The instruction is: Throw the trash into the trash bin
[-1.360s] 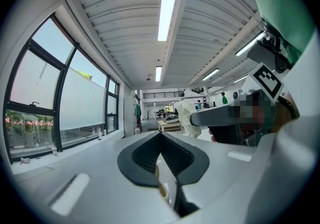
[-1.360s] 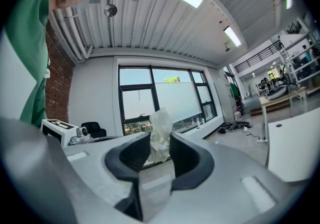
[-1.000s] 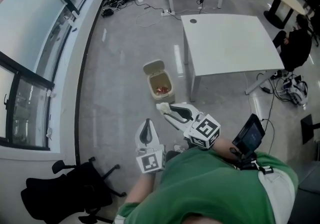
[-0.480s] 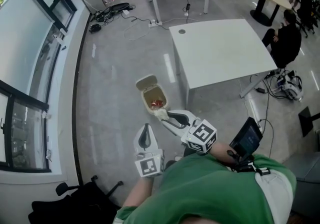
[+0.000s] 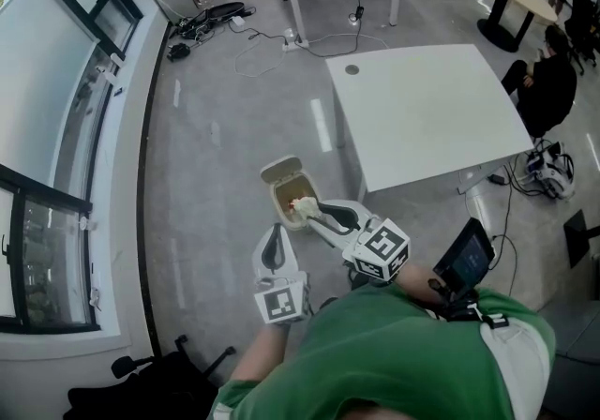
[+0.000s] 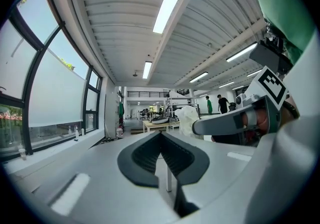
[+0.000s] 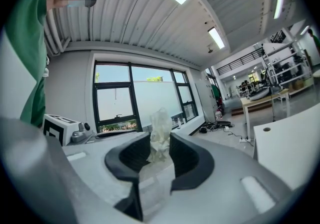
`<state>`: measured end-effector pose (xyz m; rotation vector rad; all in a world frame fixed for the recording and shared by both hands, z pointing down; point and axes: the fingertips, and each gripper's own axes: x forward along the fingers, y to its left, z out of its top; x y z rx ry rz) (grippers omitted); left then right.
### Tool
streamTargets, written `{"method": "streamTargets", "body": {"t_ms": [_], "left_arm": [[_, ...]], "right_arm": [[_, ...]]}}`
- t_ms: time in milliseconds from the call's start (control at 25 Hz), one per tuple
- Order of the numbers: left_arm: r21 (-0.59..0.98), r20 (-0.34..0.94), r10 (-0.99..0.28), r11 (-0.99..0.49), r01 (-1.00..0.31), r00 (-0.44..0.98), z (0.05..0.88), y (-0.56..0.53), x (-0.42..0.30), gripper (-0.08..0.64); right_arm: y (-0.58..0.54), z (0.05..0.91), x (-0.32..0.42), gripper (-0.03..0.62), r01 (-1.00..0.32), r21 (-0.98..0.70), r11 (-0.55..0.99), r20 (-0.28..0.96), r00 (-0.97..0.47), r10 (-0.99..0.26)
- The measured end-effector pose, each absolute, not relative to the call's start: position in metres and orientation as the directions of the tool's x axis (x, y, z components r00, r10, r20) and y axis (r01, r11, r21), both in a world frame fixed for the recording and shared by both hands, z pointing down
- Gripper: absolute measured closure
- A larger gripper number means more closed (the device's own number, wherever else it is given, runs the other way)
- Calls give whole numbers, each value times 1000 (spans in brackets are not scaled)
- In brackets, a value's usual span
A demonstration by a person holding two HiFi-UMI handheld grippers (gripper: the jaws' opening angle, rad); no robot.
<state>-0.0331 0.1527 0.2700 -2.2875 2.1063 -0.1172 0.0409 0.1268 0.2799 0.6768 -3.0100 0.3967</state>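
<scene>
Right tongs (image 5: 312, 212) pinch a crumpled white tissue (image 5: 302, 208) between their pads, with the wad sticking out past the tips. From the head view, the tissue shows over the near rim of the open trash bin (image 5: 277, 195), which stands on the grey floor (image 5: 216, 221) with its lid (image 5: 281, 168) flipped back. Left tongs (image 5: 274, 245) are pressed together on nothing, just beside the right ones.

Crumpled white trash (image 7: 160, 130), upright, pinched between the jaws of the right gripper (image 7: 160, 150), over the 5 o'clock rim of the trash bin (image 5: 280, 193). Small, beige, upright, lid (image 5: 281, 167) flipped open toward 11 o'clock.
</scene>
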Motion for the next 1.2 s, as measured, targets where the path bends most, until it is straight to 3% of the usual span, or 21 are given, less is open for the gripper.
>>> {"method": "streamTargets", "body": {"t_ms": [720,1200], "left_arm": [[-82,148,-989,0,-997,-12,311,24,-66,555],[-44,255,-967,-10,-999,-2,356,-15,-122,555]], "right_arm": [[-7,325,5,469,-373,-311,874,143,-928,-345],[-44,380,-37,469,-458,-328,826,287,-881,-375]]}}
